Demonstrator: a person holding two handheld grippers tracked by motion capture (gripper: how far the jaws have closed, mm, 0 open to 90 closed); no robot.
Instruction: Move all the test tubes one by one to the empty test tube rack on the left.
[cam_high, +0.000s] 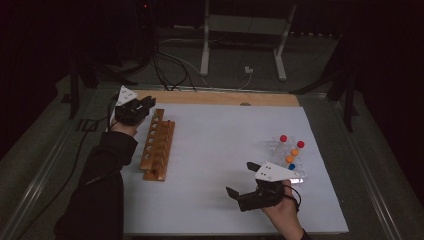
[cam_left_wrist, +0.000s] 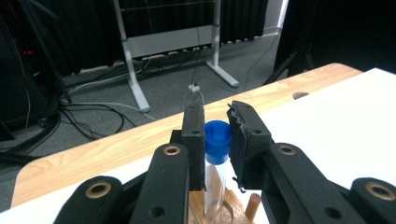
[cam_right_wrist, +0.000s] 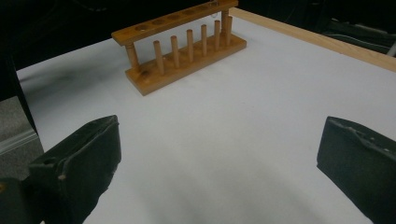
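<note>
Your left gripper (cam_left_wrist: 217, 140) clamps its fingers on a clear blue-capped test tube (cam_left_wrist: 217, 161) over the wooden rack (cam_high: 157, 144) near the worktop's far left corner; your right gripper (cam_right_wrist: 219, 158) fingers gape empty.

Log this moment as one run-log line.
left gripper: shut on blue-capped tube, over far end of wooden rack | right gripper: open, empty, over white mat | capped tubes: right of mat

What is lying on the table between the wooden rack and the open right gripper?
Nothing: in the right gripper view, bare white table runs from the right gripper to the wooden rack. The high view agrees.
</note>
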